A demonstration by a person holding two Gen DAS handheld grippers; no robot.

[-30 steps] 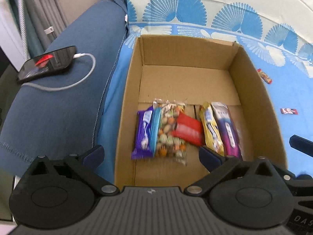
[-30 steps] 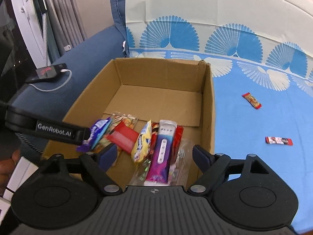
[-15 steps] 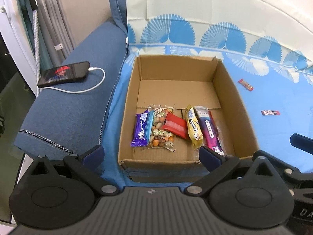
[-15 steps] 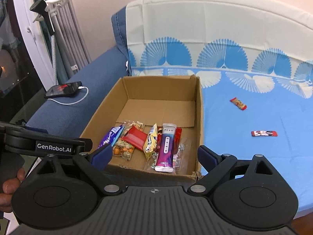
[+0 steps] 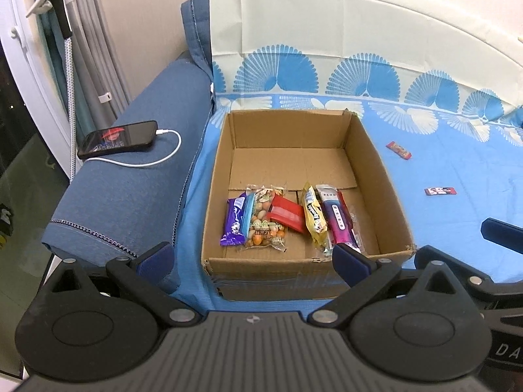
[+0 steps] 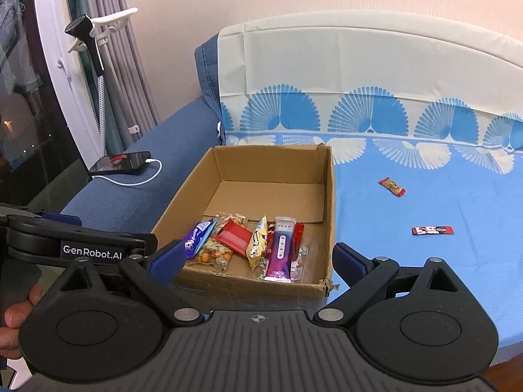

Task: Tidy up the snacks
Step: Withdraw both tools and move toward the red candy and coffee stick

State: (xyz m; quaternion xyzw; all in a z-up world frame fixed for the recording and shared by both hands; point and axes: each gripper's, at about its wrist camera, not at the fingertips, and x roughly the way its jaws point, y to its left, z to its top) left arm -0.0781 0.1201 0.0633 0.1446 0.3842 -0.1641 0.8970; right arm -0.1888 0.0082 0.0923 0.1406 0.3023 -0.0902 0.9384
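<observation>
An open cardboard box sits on the blue patterned sofa cover. Several snack packs lie in a row at its near end: a purple bar, a nut bag, a red pack, a yellow pack, a purple-pink stick. Two small snacks lie loose on the cover: a red one and a dark red one. My left gripper and right gripper hang open and empty, back from the box's near wall.
A phone on a white charging cable lies on the blue sofa arm left of the box. Curtains and a window frame stand at far left. A hand holds the left gripper's handle.
Both grippers pulled back and up from over the box, so the whole box and sofa back show now. The right gripper's jaws spread a little wider. The snacks stayed put.
</observation>
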